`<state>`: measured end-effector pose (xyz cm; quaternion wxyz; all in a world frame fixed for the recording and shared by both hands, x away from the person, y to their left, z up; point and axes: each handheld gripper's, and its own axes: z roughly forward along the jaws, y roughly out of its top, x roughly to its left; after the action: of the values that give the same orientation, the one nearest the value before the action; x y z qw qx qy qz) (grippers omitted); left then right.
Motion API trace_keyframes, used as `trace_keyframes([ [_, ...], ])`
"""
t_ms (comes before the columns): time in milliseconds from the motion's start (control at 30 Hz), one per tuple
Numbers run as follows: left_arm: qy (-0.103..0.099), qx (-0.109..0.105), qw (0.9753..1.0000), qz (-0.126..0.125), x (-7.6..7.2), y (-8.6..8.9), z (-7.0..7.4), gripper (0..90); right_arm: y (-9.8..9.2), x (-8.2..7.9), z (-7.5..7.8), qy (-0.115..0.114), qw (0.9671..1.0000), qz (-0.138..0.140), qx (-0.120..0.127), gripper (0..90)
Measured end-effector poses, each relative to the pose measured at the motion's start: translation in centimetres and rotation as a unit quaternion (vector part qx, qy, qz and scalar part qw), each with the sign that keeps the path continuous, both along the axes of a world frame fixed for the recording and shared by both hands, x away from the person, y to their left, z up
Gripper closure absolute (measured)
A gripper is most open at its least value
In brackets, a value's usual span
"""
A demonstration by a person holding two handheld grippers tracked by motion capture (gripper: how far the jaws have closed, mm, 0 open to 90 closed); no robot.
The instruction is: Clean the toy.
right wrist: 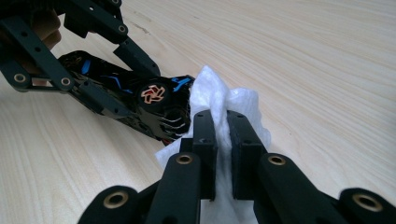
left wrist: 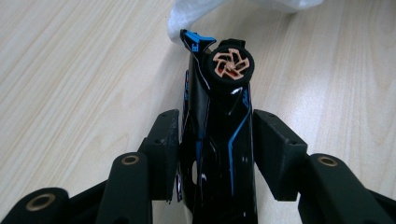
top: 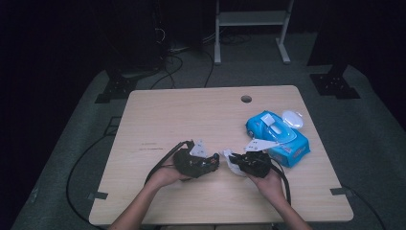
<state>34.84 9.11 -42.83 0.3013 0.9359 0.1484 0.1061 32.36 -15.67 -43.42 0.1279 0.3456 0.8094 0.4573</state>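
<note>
High view: fixed overhead, facing forward and down on the whole table (top: pixel 191 120); left and right gripper views: close, low along their own jaws toward the tabletop, sharing the black toy car (left wrist: pixel 219 121) and white wipe (right wrist: pixel 219 100).

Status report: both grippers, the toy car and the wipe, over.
Left gripper shut on toy car. Right gripper shut on wipe, wipe against car. Nothing in the way.

Table lit from above, dark surroundings, soft focus
</note>
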Motion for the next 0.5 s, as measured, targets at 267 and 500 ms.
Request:
trace_keyframes([
  [267, 0.01, 0.046, 0.9989, 0.0, 0.4, -1.7, -0.3, 49.6, -0.1, 0.1, -0.3, 0.004, 1.0, 0.0, 0.005, 82.3],
  [500, 0.011, 0.073, 0.9972, 0.001, 0.7, -2.7, -0.4, 56.5, -0.2, 0.4, -0.8, 0.017, 0.9998, -0.001, 0.011, 82.2],
])
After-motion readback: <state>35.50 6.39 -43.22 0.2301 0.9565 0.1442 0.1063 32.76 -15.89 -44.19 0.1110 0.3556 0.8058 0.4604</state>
